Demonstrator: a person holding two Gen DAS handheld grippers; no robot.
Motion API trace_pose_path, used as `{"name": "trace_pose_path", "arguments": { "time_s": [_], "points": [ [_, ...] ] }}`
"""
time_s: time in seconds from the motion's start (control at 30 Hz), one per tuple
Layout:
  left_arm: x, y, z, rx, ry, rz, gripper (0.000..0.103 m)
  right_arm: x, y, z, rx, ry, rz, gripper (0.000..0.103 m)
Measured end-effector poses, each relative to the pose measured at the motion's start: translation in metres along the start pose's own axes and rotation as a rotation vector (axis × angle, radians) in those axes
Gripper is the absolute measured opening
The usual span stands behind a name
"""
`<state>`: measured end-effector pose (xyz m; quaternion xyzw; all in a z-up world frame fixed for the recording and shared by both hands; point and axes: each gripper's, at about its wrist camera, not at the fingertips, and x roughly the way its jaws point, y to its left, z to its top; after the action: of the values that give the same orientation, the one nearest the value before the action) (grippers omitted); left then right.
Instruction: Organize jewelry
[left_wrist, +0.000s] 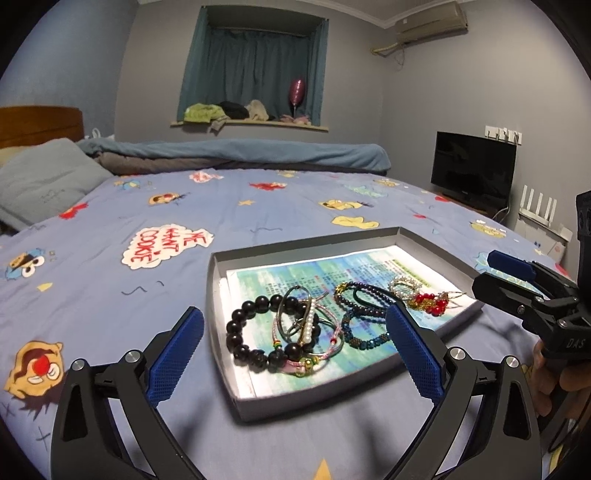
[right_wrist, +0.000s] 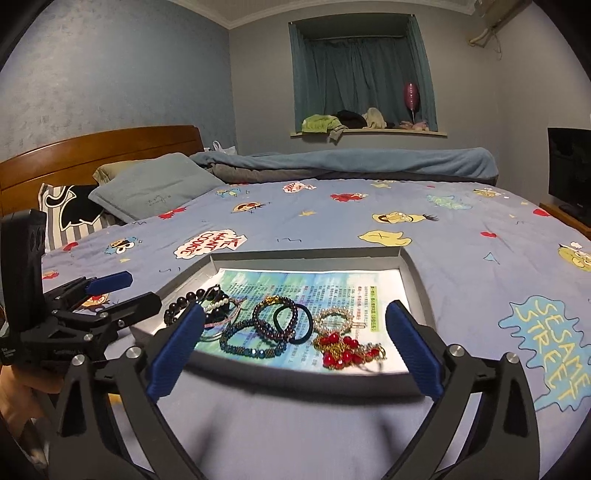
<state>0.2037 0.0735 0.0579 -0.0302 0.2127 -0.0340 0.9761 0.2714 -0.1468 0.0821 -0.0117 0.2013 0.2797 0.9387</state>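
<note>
On the bed, a shallow grey tray (left_wrist: 221, 295) holds the jewelry (left_wrist: 295, 328) heaped together (bracelets, beads, a hair tie). The left gripper (left_wrist: 295, 336) and right gripper (right_wrist: 295, 339) hover at the tray's six o'clock, jaws apart, holding nothing. Whether sorting lies ahead or behind, I cannot judge.

Could not read the blurred print on the paper sheet (right_wrist: 325, 288) lining the tray (right_wrist: 303, 254), nor untangle the bracelets (left_wrist: 295, 328) overlapping behind the left gripper's (left_wrist: 295, 343) blue pad.
</note>
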Motion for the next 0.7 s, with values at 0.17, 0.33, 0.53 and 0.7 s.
{"name": "trace_pose_path", "arguments": {
  "time_s": [0.17,0.33,0.53,0.7],
  "points": [
    [-0.01,-0.006,-0.007,0.015,-0.012,0.018,0.098,-0.011,0.003,-0.009,-0.008,-0.005,0.003,0.097],
    [-0.024,-0.008,-0.015,-0.01,-0.032,0.022,0.098,-0.024,0.007,-0.017,-0.007,-0.011,0.013,0.097],
    [-0.037,-0.01,-0.021,-0.028,-0.074,0.043,0.098,-0.035,0.012,-0.023,-0.022,-0.033,0.013,0.097],
    [-0.04,-0.013,-0.022,-0.017,-0.084,0.063,0.098,-0.04,0.012,-0.027,-0.025,-0.053,0.007,0.097]
  ]
}}
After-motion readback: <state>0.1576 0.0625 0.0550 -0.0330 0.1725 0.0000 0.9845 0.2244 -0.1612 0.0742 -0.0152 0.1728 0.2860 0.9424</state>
